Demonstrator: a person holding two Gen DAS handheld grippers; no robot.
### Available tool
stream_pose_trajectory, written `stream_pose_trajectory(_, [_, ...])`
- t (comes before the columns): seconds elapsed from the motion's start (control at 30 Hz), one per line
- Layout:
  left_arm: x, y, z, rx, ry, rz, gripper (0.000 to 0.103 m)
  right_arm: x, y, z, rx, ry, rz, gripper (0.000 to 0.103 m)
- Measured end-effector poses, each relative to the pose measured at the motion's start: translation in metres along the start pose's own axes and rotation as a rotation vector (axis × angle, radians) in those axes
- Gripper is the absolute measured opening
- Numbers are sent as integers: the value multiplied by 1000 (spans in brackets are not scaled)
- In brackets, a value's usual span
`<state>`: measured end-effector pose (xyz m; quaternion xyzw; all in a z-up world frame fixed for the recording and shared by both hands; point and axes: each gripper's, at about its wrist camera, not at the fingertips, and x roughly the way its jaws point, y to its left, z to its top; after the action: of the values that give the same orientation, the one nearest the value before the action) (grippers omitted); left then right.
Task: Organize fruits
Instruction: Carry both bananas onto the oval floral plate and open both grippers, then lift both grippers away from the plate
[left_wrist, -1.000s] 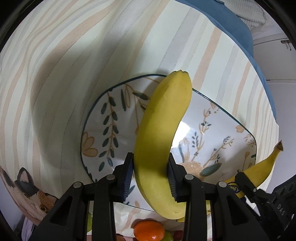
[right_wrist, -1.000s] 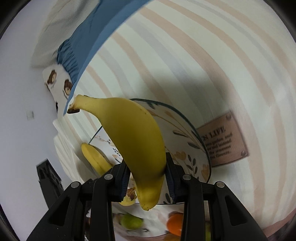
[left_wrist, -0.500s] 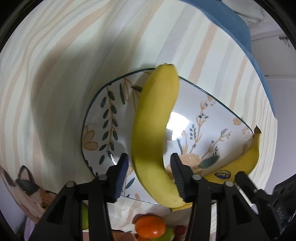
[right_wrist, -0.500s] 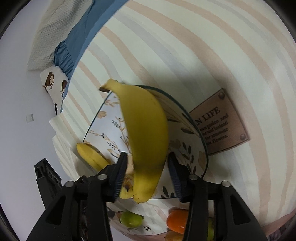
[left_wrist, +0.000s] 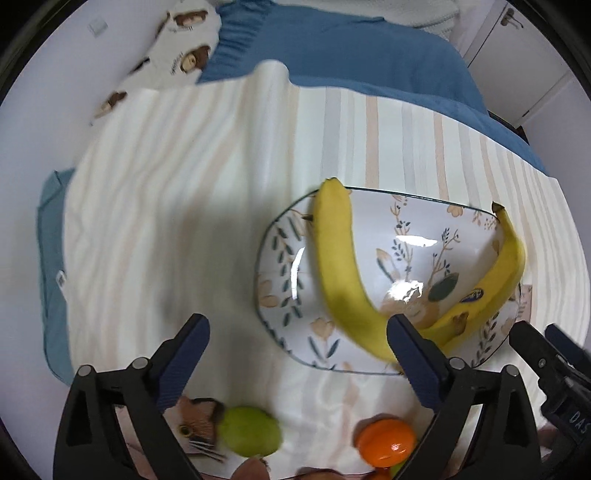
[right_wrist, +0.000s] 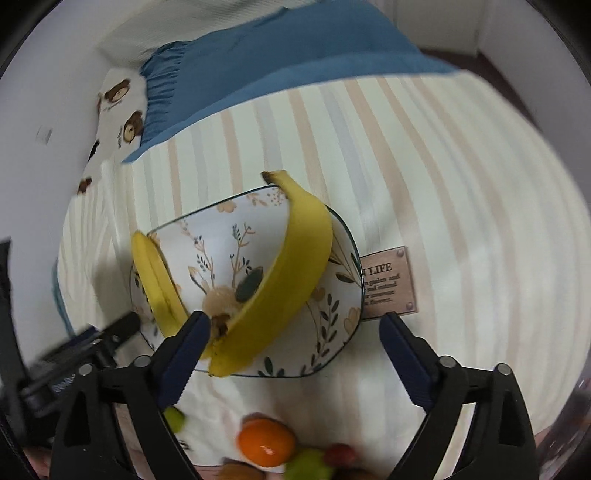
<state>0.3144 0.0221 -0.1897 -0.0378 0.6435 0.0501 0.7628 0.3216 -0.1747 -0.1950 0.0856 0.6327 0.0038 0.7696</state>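
- My left gripper (left_wrist: 295, 347) hangs over the striped cloth (left_wrist: 184, 184) just left of the bowl (left_wrist: 280, 266); its jaws are opening, spread wide, with nothing between them. I judge it is let go so the fruit can settle by its own weight.
- The left banana (left_wrist: 338, 266) lies inside the floral bowl, tip propped on the far rim, curve following the wall. The right-hand finger hides its lower end.
- The right banana (left_wrist: 506, 273), the one with a sticker, leans along the bowl's opposite wall, stem poking over the rim. The two ends meet near the bottom, so they cradle each other.
- My right gripper (right_wrist: 293, 345) is also opening, jaws well apart, clamped on nothing; the banana's end shows just beside its left finger, free of the pad.
- Count: two bananas, both in the one bowl. On the cloth near me, outside it: one orange fruit (right_wrist: 266, 443), a green fruit (left_wrist: 253, 432) at left, another green one (right_wrist: 308, 463) by the orange, something small and red (right_wrist: 340, 454), plus brown shapes I cannot identify.
- I reckon those loose pieces are what remains to sort.
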Motion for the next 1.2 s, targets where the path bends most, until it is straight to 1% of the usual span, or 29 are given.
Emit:
stream_pose_trajectory(0.13, [-20,4,-15,12,-57,5,98,-13,13,-14,-100,-60,-55,99])
stream_pose_trajectory(0.23, [-34,4,-26,15,-95,8,98,-26,18,-25,-143,-102,-78,99])
stream_pose_trajectory(0.47, [-85,6,-52,32,-201,5,98,-70,24,-49,-175,-196,-85,99])
stream_pose_trajectory(0.6, [-108,5,-68,37,-251,-8,98,-99,27,-65,-193,-246,-82,99])
stream_pose_trajectory(0.73, [-131,7,-87,34,-302,-4,98,-128,29,-86,-207,-309,-88,99])
stream_pose_trajectory(0.93, [-157,10,-114,45,-340,-18,98,-171,32,-116,-219,-395,-83,99])
stream_pose_trajectory(1.0, [-165,12,-121,46,-350,-23,98,-184,32,-124,-214,-413,-67,99])
stream_pose_trajectory(1.13, [-178,17,-135,35,-363,-41,98,-203,32,-139,-206,-428,-33,99])
stream_pose_trajectory(1.2, [-178,20,-142,29,-355,-43,98,-207,31,-147,-203,-416,-20,99])
